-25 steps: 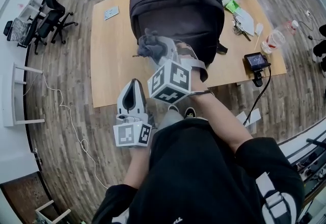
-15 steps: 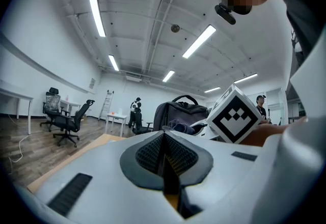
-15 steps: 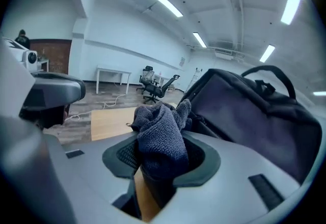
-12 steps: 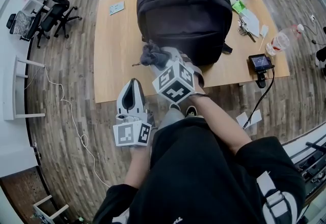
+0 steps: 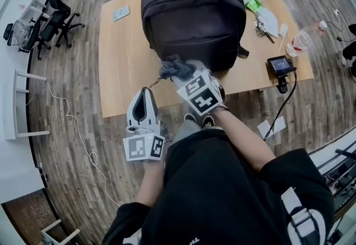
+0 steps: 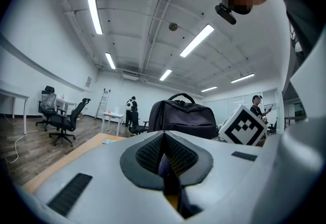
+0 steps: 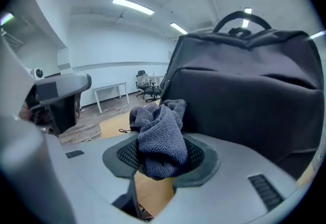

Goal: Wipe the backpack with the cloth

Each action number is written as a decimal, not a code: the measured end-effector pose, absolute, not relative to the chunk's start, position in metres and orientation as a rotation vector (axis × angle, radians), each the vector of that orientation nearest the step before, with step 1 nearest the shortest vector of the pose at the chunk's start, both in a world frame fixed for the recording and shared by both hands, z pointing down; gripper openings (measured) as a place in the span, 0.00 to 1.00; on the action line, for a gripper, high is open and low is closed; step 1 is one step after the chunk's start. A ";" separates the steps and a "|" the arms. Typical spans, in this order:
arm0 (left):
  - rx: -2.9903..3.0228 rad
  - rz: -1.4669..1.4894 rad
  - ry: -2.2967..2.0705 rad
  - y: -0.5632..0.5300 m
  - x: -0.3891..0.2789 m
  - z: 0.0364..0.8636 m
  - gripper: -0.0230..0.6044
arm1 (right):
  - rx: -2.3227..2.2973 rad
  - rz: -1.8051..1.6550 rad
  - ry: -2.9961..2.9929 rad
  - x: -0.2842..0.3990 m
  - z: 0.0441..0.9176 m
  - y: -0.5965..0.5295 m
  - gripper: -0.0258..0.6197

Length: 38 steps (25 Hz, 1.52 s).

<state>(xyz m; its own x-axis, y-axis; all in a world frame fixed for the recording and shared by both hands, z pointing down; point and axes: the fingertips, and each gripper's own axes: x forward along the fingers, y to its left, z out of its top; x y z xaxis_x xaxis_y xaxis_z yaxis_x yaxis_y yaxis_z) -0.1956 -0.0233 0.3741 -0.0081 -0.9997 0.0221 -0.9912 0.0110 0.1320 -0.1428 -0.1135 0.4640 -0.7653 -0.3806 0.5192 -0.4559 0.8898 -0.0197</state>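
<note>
Jaws of the right gripper (image 7: 162, 163) are pinched tight on a crumpled grey-blue terry cloth (image 7: 159, 139), which bulges out above them; those of the left gripper (image 6: 164, 156) are pressed together with nothing between them. Standing upright on the pale wooden table (image 5: 119, 65), the large dark fabric backpack (image 5: 194, 18) with a top carry handle faces the person, and the cloth sits low against its front panel, left of the middle in the head view (whether it truly presses the fabric I cannot tell). The left gripper hangs well back, off the table's near edge, idle. By my judgement the wiping is under way but far from finished: most of the front, the top and the sides likely have yet to be covered
</note>
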 end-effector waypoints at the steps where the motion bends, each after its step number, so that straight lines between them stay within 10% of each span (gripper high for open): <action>1: 2.137 -0.118 -2.146 -0.025 -0.194 0.375 0.06 | 0.639 0.192 -2.542 -0.134 0.459 -0.116 0.31; 21: 2.293 -0.094 -1.961 -0.058 -0.141 0.381 0.06 | 1.297 0.043 -2.336 0.061 0.419 -0.177 0.31; 38: 2.199 -0.150 -2.073 -0.008 -0.201 0.369 0.06 | 1.020 0.034 -2.492 -0.099 0.395 -0.154 0.30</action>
<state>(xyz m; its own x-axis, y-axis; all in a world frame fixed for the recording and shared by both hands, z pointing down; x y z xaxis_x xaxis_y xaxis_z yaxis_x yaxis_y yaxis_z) -0.2013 -0.0081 0.3692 0.0592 -0.9982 0.0072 -0.9867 -0.0574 0.1518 -0.0987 -0.1538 0.3946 -0.6282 -0.6610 0.4104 -0.6720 0.7268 0.1419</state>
